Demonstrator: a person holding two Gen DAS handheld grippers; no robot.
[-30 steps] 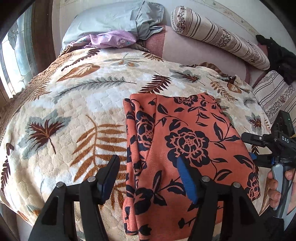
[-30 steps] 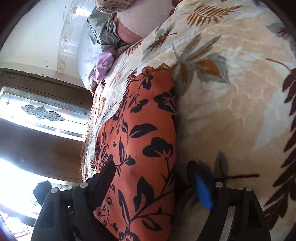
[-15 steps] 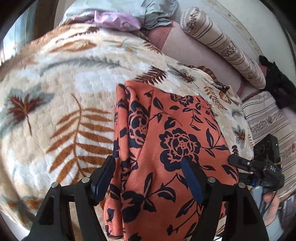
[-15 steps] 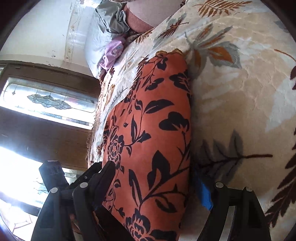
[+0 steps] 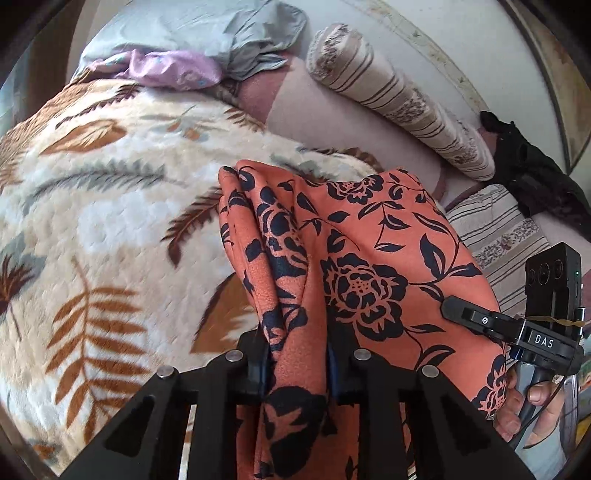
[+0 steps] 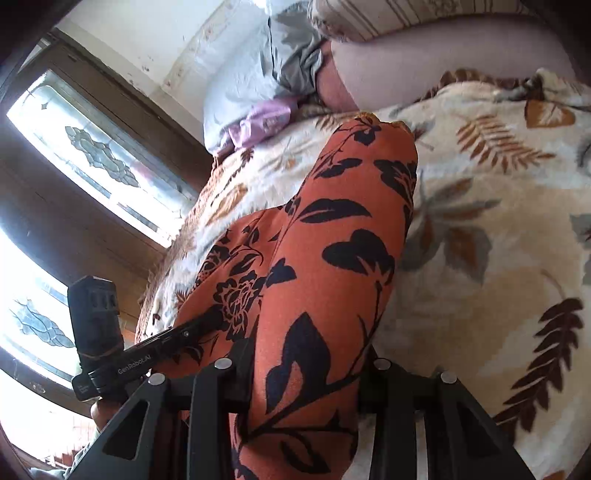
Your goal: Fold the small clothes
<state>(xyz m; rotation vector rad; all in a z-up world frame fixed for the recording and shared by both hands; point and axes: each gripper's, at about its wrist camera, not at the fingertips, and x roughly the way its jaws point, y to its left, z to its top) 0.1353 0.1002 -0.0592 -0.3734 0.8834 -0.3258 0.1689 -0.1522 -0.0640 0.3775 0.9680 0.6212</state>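
left tool (image 5: 295,365) clamped on orange floral garment (image 5: 362,258), right tool (image 6: 303,373) gripping its other edge

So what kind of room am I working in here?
Most likely a bedroom: the orange floral garment lies on a bed's leaf-patterned blanket, with a striped bolster pillow and a grey pillow at its head.

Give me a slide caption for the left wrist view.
Left gripper pinching a bunched edge of orange black-flowered cloth above the leaf-patterned blanket.
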